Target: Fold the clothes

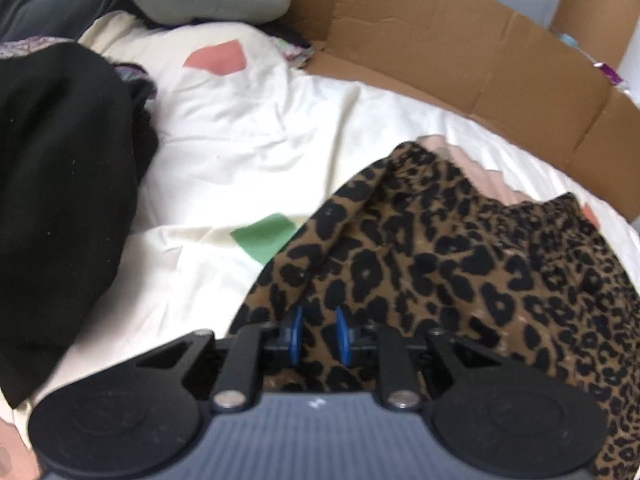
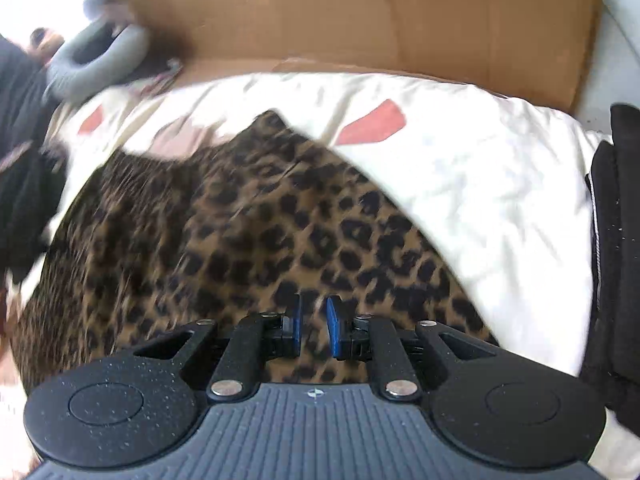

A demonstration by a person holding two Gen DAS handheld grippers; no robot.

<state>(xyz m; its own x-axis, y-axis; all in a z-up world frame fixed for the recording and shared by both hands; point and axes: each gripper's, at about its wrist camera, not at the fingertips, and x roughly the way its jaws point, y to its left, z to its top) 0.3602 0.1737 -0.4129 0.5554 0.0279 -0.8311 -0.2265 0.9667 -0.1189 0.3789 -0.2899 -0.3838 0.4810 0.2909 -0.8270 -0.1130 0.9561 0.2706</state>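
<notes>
Evidently early: leopard-print garment [image 1: 460, 256] spread loose on white bedsheet [image 1: 248, 128], unfolded. Left gripper [image 1: 319, 334] and right gripper [image 2: 313, 326] both narrowly pinching its near edge.

- Left gripper [image 1: 319, 336]: ribbed grey housing, two black round side discs, black linkage arms with silver pivot screws, blue finger pads [image 1: 296, 334].
- Right gripper [image 2: 314, 330]: same build, speckled black finish, crosshair mark on its housing.
</notes>
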